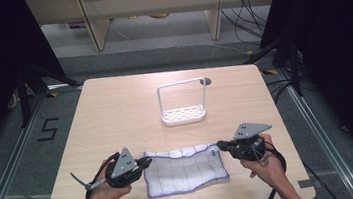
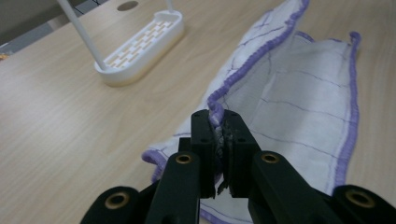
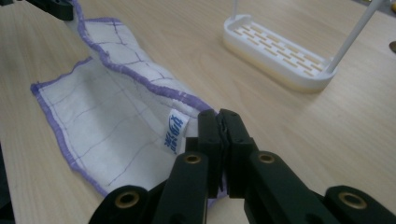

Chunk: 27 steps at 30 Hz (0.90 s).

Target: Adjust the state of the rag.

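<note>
The light is soft and even and comes from above; the bench (image 1: 116,116) is bright, while the room at both sides is almost black. Shadows are weak and short. In the left gripper view the left gripper (image 2: 219,122) is dark and a little blurred at its base, and the rack (image 2: 140,46) beyond it looks soft. There is no strong glare.

White slotted rack (image 1: 182,114) with wire hoop, mid-table (image 1: 116,116); round hole (image 1: 207,81) behind it.
</note>
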{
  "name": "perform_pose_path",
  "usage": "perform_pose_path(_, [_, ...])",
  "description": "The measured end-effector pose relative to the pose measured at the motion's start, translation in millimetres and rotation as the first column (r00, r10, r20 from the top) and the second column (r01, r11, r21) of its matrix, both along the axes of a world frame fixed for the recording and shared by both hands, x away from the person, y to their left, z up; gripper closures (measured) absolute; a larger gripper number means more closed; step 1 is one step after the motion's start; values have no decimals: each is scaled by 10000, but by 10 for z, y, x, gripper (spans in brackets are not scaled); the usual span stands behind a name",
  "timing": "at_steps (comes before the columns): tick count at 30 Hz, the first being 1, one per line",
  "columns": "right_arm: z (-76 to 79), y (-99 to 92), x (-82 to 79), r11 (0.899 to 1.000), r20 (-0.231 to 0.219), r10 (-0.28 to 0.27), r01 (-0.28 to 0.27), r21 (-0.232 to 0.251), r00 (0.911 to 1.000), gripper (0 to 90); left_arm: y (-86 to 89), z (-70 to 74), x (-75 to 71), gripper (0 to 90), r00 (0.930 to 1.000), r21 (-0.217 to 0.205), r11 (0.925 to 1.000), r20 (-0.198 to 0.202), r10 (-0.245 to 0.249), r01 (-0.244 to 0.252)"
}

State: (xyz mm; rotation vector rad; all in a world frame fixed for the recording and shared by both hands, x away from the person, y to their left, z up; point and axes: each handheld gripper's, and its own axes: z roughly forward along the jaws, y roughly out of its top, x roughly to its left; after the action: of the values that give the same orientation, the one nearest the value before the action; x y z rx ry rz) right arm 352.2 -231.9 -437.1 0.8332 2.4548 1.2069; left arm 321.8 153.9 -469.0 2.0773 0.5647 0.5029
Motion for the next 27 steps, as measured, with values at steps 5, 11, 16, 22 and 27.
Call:
perform_pose_path(5, [-106,-17,-133,9999,-50,125,-125,-73,9999,883,15,-112,-130,834,10000,247,9997,-72,-50,52])
perform_pose_path(11, [-218,8,-281,9990,-391,354,-365,-261,9986,882,2,-307,-246,829,9987,839,9961,-460,-239,277])
perform_pose_path(16, [-331,-27,-329,9988,-800,359,-385,-304,9961,881,-68,-359,-306,823,9975,1031,9934,-545,-453,507])
perform_pose_path(22, [-388,-38,-410,9982,-970,381,-423,-420,9946,875,-100,-407,-381,777,9925,1395,9866,-998,-705,841])
perform_pose_path(27, [-417,-76,-422,9994,-1168,135,-169,-286,9931,740,-81,-368,-408,625,9867,629,9942,-1426,-778,875])
